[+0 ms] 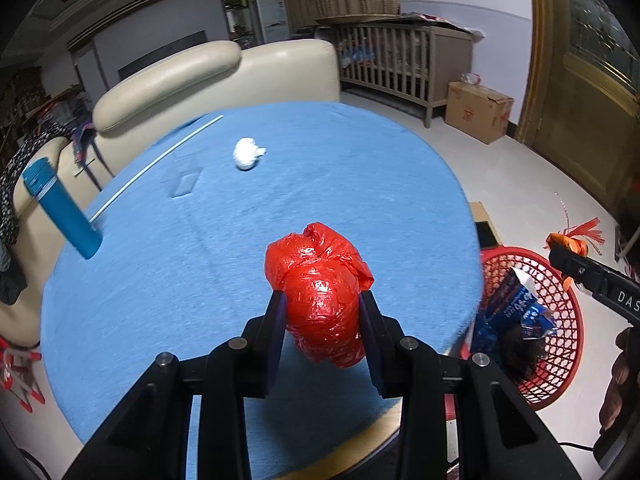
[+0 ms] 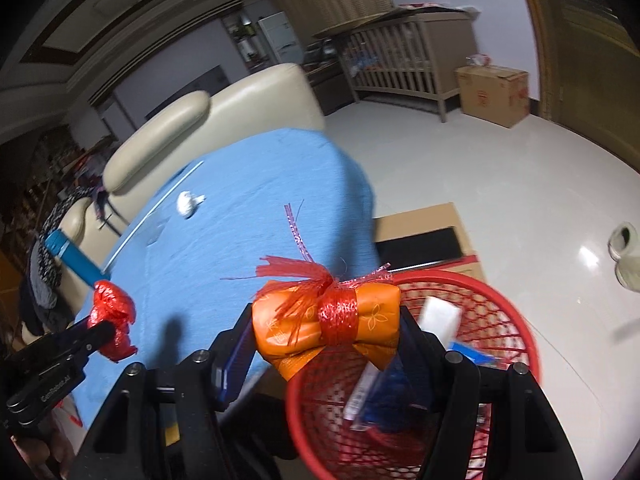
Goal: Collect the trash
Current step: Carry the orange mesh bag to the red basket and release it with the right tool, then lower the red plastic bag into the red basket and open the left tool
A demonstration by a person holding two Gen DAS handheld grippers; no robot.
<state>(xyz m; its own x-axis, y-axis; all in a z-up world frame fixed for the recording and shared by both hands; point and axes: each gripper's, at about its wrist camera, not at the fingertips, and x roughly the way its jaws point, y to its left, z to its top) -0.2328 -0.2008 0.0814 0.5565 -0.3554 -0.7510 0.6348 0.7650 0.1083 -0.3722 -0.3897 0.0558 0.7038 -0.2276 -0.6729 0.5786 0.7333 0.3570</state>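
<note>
My left gripper (image 1: 322, 312) is shut on a crumpled red plastic bag (image 1: 318, 292) and holds it above the blue-covered table (image 1: 180, 280); the bag also shows in the right wrist view (image 2: 112, 320). My right gripper (image 2: 326, 328) is shut on an orange wrapper tied with red netting (image 2: 328, 320), held over the near rim of the red mesh basket (image 2: 504, 320). The basket (image 1: 560, 320) stands on the floor right of the table and holds blue packaging (image 1: 516, 304). A white crumpled paper ball (image 1: 247, 153) lies on the far part of the table.
A blue bottle (image 1: 60, 208) stands at the table's left edge beside a long white stick (image 1: 156, 168). A cream sofa (image 1: 216, 76) is behind the table. A flat cardboard sheet (image 2: 424, 232) lies on the floor by the basket. A crib (image 1: 392, 60) and cardboard box (image 1: 476, 110) stand farther back.
</note>
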